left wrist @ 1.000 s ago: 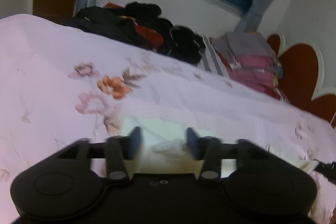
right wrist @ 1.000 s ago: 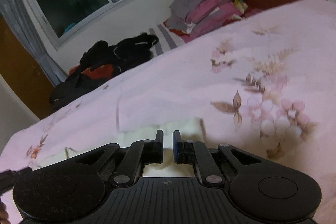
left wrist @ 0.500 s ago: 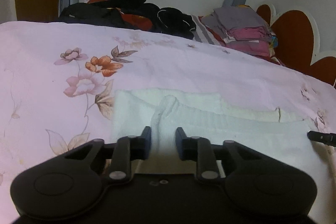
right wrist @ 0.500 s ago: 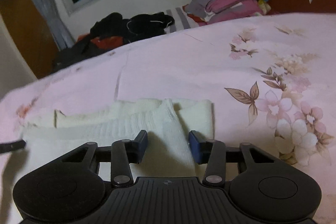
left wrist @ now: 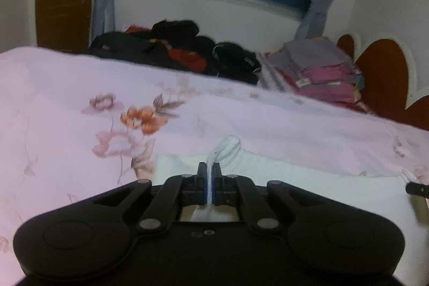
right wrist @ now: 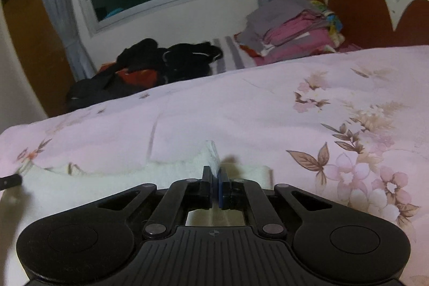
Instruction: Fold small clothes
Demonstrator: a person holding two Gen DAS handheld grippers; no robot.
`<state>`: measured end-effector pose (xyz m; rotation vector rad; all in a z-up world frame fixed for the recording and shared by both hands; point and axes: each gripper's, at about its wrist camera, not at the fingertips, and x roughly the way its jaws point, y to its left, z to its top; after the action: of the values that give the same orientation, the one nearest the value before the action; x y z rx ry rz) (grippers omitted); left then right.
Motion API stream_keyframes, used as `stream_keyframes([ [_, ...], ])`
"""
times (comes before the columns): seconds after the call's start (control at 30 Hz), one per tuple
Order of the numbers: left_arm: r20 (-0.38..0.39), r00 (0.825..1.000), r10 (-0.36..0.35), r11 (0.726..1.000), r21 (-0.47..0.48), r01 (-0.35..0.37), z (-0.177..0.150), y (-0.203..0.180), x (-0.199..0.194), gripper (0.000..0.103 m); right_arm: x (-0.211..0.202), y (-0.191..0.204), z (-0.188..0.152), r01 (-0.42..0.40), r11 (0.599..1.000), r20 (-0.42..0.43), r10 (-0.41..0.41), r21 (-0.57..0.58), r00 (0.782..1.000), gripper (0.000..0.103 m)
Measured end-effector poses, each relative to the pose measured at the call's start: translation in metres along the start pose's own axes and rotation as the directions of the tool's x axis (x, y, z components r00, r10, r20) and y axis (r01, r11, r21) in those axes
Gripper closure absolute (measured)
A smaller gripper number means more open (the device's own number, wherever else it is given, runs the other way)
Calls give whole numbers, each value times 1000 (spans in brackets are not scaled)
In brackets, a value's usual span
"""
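Garment [left wrist: 308, 178] on bedspread [left wrist: 67, 125], clothes piles [left wrist: 319, 66] behind.

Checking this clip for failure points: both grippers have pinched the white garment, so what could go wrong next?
The left gripper holds only a thin ridge of the white garment, so the fabric may slip out on lifting. The right gripper also grips a small peak near the edge, which could give an uneven fold. The soft bedspread might bunch underneath.

Both grippers sit low and point forward, side by side. The left gripper [left wrist: 209, 168] has its jaws pressed together on a pinch of white cloth [left wrist: 228, 146]. The right gripper [right wrist: 215, 176] likewise has its jaws clamped on that cloth.
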<state>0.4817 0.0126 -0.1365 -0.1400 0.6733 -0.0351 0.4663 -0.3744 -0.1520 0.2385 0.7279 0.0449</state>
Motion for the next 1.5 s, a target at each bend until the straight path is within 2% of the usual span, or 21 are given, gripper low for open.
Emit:
stream_keyframes([
  [0.07,-61,998,25,999,24,-23,-9,-1,13,99,13,-3,-5,16,1000,-72,-16,-2,997,100],
  [0.13,-47,998,50,997,65,-47,-14,-4,11,93,10,-3,-5,20,1000,-56,-20,-5,998,99],
  [0.17,-50,997,54,996,69,-50,-13,-4,10,86,8,-3,-5,18,1000,-55,-19,-5,998,99],
  [0.33,-33,999,40,999,-5,-41,-7,6,-10,62,-15,0,0,10,1000,1,-10,10,1000,99],
  [0.37,-24,999,30,999,-10,-31,-7,6,-18,61,-19,4,0,1,1000,8,-1,0,1000,96],
  [0.4,-15,1000,20,1000,-5,-20,-7,5,-25,60,-23,9,-2,-10,1000,13,10,-12,1000,92],
  [0.47,-3,1000,-4,1000,17,4,-8,0,-39,56,-30,18,-3,-31,999,24,32,-24,999,44],
  [0.5,-2,1000,-24,999,21,24,-9,-4,-45,56,-35,22,-5,-42,999,40,43,-28,998,42],
  [0.6,-7,995,-99,995,13,99,-15,-14,-59,54,-40,41,-12,-66,996,22,68,-59,997,43],
  [0.73,-57,989,-138,990,31,140,-32,-29,-59,54,-37,62,-25,-98,991,-28,96,-89,995,43],
  [0.9,-105,989,-108,993,35,112,-56,-26,-51,54,-40,79,-52,-115,981,-74,104,-159,992,43],
  [0.97,-97,991,-93,992,80,101,-60,-27,-50,54,-35,83,-64,-75,973,-89,57,-219,994,43],
  [1.03,-101,991,-88,992,80,96,-59,-26,-50,54,-31,80,-71,-50,967,-81,30,-250,996,43],
  [1.1,-114,991,-76,995,62,83,-56,-27,-52,54,-34,81,-70,-32,971,-82,13,-237,997,43],
  [1.17,-120,991,-65,996,59,72,-55,-29,-55,54,-44,83,-71,-56,977,-65,44,-204,997,43],
  [1.27,-123,991,-47,995,81,57,-58,-33,-56,54,-41,86,-80,-36,968,-85,15,-250,996,43],
  [1.5,-144,989,-30,994,97,45,-57,-36,-53,52,-38,77,-84,-38,968,-71,21,-248,997,43],
])
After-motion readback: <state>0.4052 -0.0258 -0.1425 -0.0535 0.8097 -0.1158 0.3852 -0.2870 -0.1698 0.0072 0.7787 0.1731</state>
